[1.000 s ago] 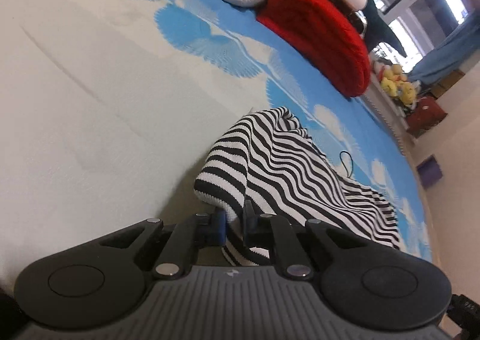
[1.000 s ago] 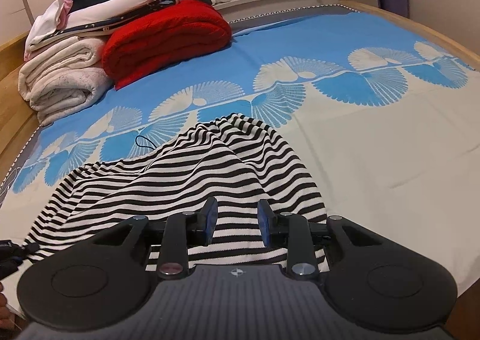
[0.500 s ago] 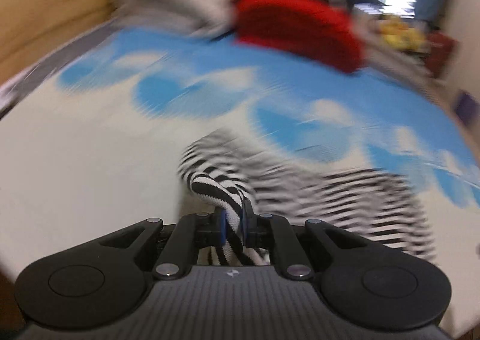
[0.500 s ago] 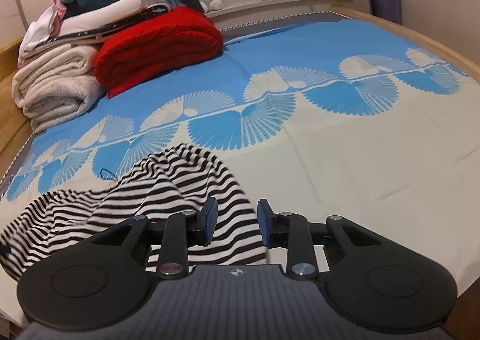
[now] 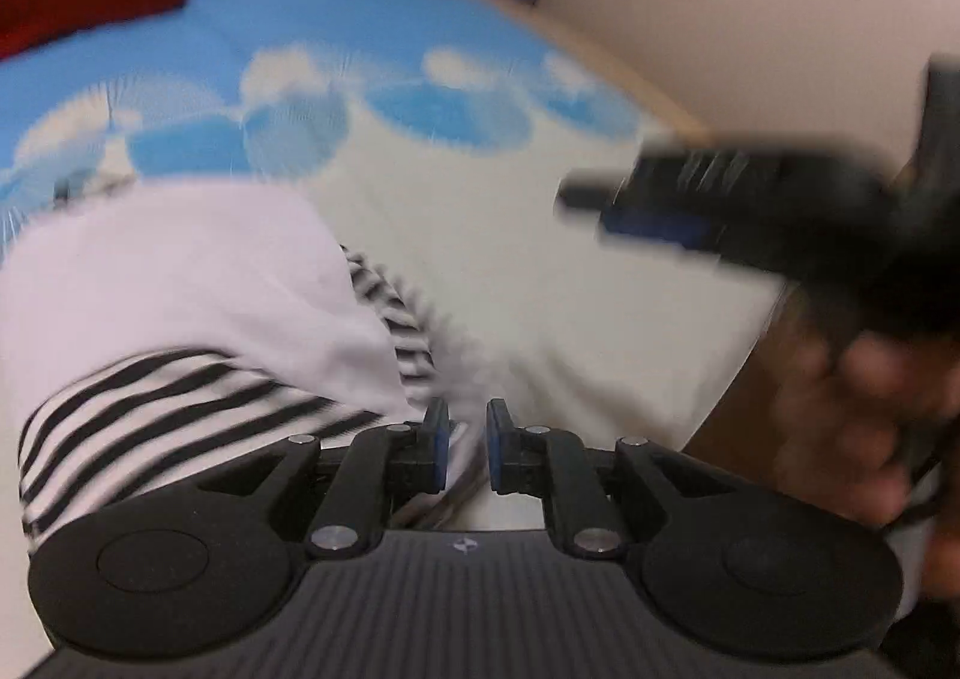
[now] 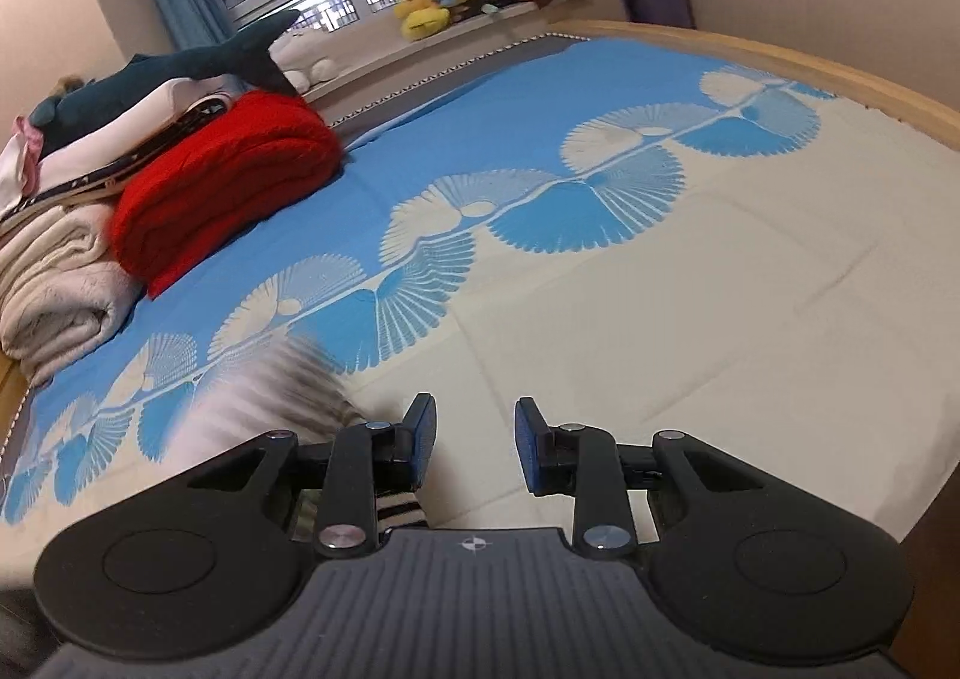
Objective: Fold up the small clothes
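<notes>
A: Where is the garment?

B: The striped top [image 5: 198,331] lies bunched on the near left part of the bedspread [image 5: 540,271], its white inside turned up, black and white stripes at the hem. The picture is blurred.

A: Does a claw hold it?

B: The left gripper [image 5: 467,442] has just been opening; a narrow gap shows between its blue pads, with a blurred edge of cloth low in that gap. Whether the pads press it, I cannot tell.

A: And the other?

B: The right gripper [image 6: 474,439] stands partly open, holding nothing, over cream bedspread; the top shows as a striped blur to its left.

A: Further out?

B: A red blanket [image 6: 222,187] sits far left, beside folded pale blankets [image 6: 54,283].
</notes>
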A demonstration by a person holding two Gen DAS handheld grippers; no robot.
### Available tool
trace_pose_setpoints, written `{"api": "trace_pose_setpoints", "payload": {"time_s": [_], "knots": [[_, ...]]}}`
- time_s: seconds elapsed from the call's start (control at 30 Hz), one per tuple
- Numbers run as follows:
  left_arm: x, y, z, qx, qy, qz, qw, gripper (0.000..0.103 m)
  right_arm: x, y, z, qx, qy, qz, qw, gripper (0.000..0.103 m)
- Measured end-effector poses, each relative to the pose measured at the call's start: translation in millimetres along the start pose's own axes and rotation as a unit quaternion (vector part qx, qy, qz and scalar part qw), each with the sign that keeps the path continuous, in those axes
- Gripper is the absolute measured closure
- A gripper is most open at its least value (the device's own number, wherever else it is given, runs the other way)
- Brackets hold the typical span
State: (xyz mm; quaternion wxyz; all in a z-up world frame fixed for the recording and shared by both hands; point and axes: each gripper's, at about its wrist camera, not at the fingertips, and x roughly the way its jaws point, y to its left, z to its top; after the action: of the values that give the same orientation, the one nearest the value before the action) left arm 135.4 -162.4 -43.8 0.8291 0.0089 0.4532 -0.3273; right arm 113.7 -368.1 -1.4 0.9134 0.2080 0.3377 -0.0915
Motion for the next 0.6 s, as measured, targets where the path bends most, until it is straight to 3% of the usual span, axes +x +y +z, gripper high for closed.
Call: {"api": "trace_pose_setpoints", "payload": {"time_s": [0.07, 0.13, 0.27, 0.4, 0.47, 0.53, 0.6], "knots": [[-14.5, 14.2, -1.2, 0.001, -0.012, -0.014, 0.9998, 0.085, 5.1, -0.1, 2.8, -0.002, 0.008, 0.007, 1.0, 0.073], [-45.3, 33.8, -2.7, 0.017, -0.032, -0.023, 0.9991, 0.071, 11.3, 1.1, 8.3, -0.01, 0.021, 0.027, 0.999, 0.073], [-90.2, 70.8, -10.9, 0.06, -0.036, 0.017, 0.9974, 0.069, 32.6, 8.4, 16.5, -0.032, 0.068, 0.092, 0.993, 0.073], [-99.1, 110.4, -28.5, 0.028, -0.024, 0.039, 0.9986, 0.069, 71.7, 24.9, 12.8, -0.046, 0.134, 0.128, 0.982, 0.073], [-88.3, 128.1, -39.6, -0.002, -0.017, 0.033, 0.9993, 0.06, 94.9, 34.6, 7.7, -0.045, 0.17, 0.144, 0.974, 0.072], [-59.8, 146.6, -55.5, -0.049, 0.024, 0.033, 0.998, 0.031, 116.2, 42.2, -0.1, -0.043, 0.204, 0.142, 0.968, 0.066], [-35.2, 159.5, -68.0, -0.107, 0.092, 0.058, 0.9883, 0.026, 131.3, 43.2, -10.5, -0.032, 0.233, 0.121, 0.964, 0.064]]}}
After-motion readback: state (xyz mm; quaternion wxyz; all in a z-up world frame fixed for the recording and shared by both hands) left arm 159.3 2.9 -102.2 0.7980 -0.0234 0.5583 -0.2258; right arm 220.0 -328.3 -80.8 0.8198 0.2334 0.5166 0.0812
